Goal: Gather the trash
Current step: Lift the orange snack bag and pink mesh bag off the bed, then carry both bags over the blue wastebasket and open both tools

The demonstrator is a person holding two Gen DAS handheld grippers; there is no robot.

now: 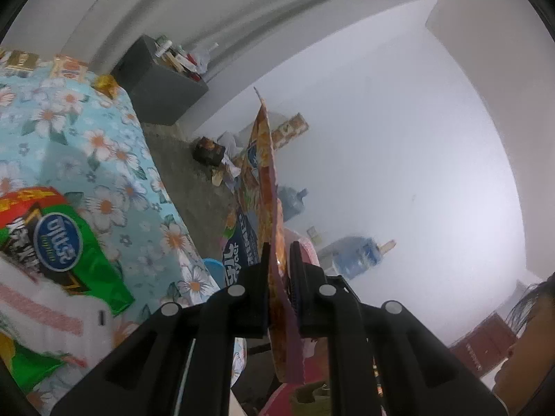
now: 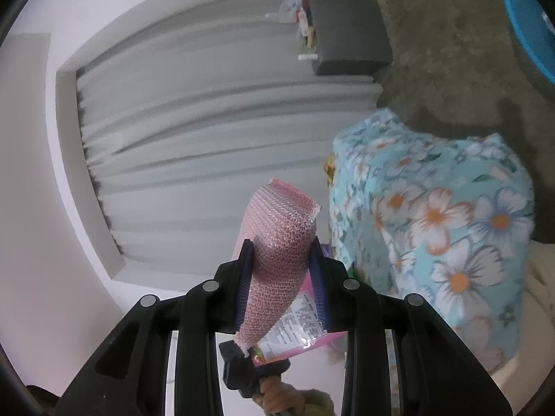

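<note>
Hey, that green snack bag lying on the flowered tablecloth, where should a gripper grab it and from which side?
Judging from the left wrist view, take the green snack bag by its flat corner that points toward the table's edge, coming in low from that open side. The bag lies flat on the flowered tablecloth, so a thin edge suits closing jaws best.

Both views are taken from just behind each gripper's fingers, looking forward along them and tilted. From the left wrist, a white wall (image 1: 399,138) and littered floor are faced. From the right wrist, a grey curtain (image 2: 208,138) is faced. The floral cloth (image 1: 104,145) and the dark box (image 2: 347,24) are shared by both.
</note>
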